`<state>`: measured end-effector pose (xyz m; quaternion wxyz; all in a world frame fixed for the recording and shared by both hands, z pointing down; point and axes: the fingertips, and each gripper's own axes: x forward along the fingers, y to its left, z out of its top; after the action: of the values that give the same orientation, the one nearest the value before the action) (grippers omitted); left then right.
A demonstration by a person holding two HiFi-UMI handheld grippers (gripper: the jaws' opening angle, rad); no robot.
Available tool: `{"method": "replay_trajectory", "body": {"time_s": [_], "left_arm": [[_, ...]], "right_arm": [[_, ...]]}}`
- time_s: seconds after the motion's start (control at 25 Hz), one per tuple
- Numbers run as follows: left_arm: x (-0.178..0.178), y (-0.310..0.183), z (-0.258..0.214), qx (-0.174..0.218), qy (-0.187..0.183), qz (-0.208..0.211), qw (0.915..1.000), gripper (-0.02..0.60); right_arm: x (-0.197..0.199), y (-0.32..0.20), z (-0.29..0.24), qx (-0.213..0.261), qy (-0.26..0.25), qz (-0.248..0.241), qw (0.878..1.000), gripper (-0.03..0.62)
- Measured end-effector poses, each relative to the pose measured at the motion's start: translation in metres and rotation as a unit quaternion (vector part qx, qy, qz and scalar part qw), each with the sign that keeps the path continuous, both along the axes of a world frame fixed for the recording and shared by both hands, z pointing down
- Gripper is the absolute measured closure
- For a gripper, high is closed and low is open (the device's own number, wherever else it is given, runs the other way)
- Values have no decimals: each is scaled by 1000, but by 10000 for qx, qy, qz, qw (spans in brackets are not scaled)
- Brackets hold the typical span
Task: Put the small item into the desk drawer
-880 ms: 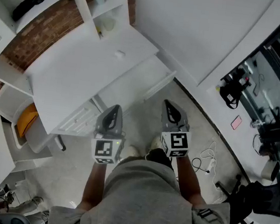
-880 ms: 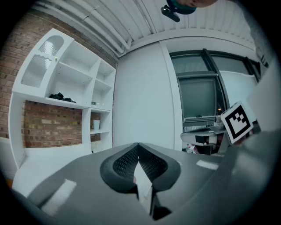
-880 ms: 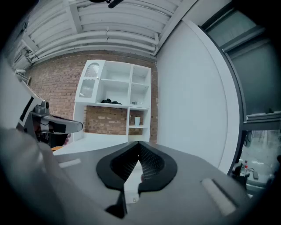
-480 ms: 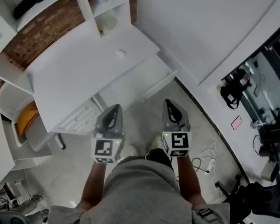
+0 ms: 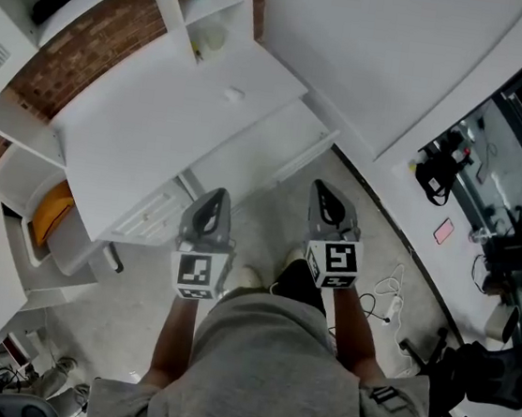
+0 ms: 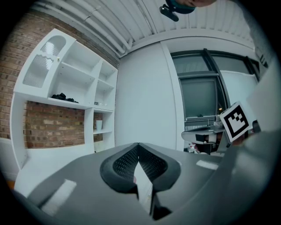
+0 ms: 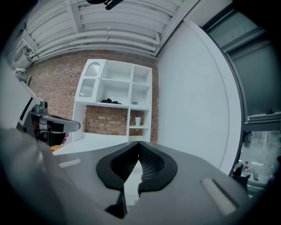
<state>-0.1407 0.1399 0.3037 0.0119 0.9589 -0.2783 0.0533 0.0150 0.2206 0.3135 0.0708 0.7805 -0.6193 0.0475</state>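
**Approach: item not yet gripped**

You hold the left tongs [image 5: 214, 194] and right tongs [image 5: 324, 191] pressed together and empty, short of the tabletop [image 5: 137, 145]. The small item [image 5: 234, 95] lies there, behind the drawer [image 5: 257, 160], which looks pulled out. Next: advance and spread one pair.

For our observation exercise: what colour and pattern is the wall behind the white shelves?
The wall is reddish-brown brick, clearest in the right gripper view.

Grey T-shirt [image 5: 270, 364]; dark grey left gripper [image 5: 213, 197], right gripper [image 5: 325, 194]; black-white marker cube [image 5: 195, 274] on each.
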Motion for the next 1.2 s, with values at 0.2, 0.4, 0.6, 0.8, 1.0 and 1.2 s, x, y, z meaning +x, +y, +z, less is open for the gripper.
{"method": "replay_trajectory", "body": {"time_s": [0.2,0.4,0.6,0.8,1.0,1.2], "left_arm": [[9,-14,1,-17,-21,-33,10000,569],[25,-39,0,-19,-33,-251,9997,569],[43,-66,3,-82,-55,-644,9979,569],[58,-97,8,-171,-76,-1088,9939,569],[67,-123,19,-240,-142,-1499,9883,569],[75,-148,26,-349,-204,-1879,9814,569]], "right_arm": [[8,-18,4,-38,-7,-59,10000,591],[28,-48,5,-75,4,-242,9997,591],[50,-87,12,-166,-21,-656,9977,591],[66,-133,21,-323,-4,-1157,9928,591],[78,-172,34,-450,-27,-1571,9866,591],[87,-212,45,-550,-74,-1950,9792,591]]}}
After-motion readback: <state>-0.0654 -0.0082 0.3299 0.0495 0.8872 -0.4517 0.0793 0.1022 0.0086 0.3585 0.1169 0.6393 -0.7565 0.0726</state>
